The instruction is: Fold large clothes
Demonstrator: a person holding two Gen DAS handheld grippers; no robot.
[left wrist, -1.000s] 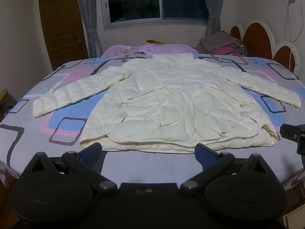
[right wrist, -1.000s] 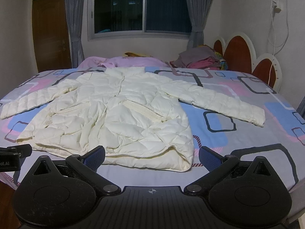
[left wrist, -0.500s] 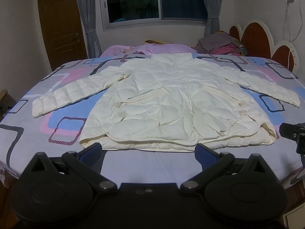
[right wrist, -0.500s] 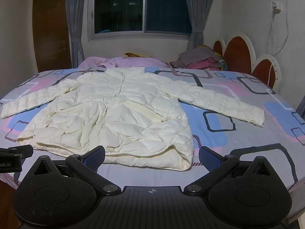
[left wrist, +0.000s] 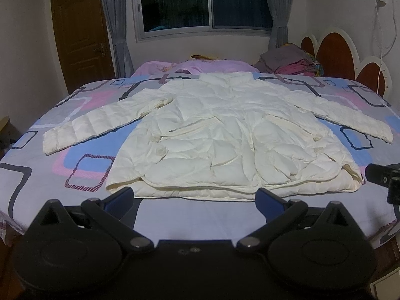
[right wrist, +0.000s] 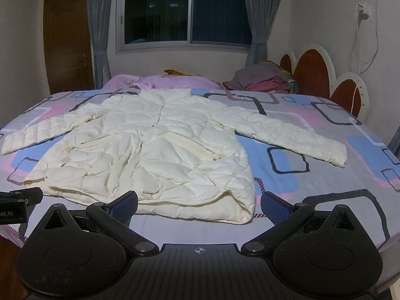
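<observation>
- Bedroom setting: both cameras look across a bed (left wrist: 37, 175) covered by a sheet with pink, blue and grey squares.
- Left gripper (left wrist: 195, 200) hovers over the near edge of the bed, its two fingers spread wide, nothing between them.
- Right gripper (right wrist: 198, 203) is likewise spread wide and holds nothing, poised just short of the garment's lower right corner.
- Each gripper's body shows at the edge of the other's view.
- Cream quilted jacket (left wrist: 225, 140) lies flat on the sheet, front up, hem toward the grippers, collar toward the far side, both sleeves stretched outward.
- Beyond the collar sits a pink blanket (left wrist: 200, 66).
- Stacked clothes (right wrist: 265, 78) lie at the far right, next to a red-and-white headboard (right wrist: 325, 75).
- Farther back: a dark window (right wrist: 185, 12) with grey curtains, and a wooden door (left wrist: 80, 32) at the left.
</observation>
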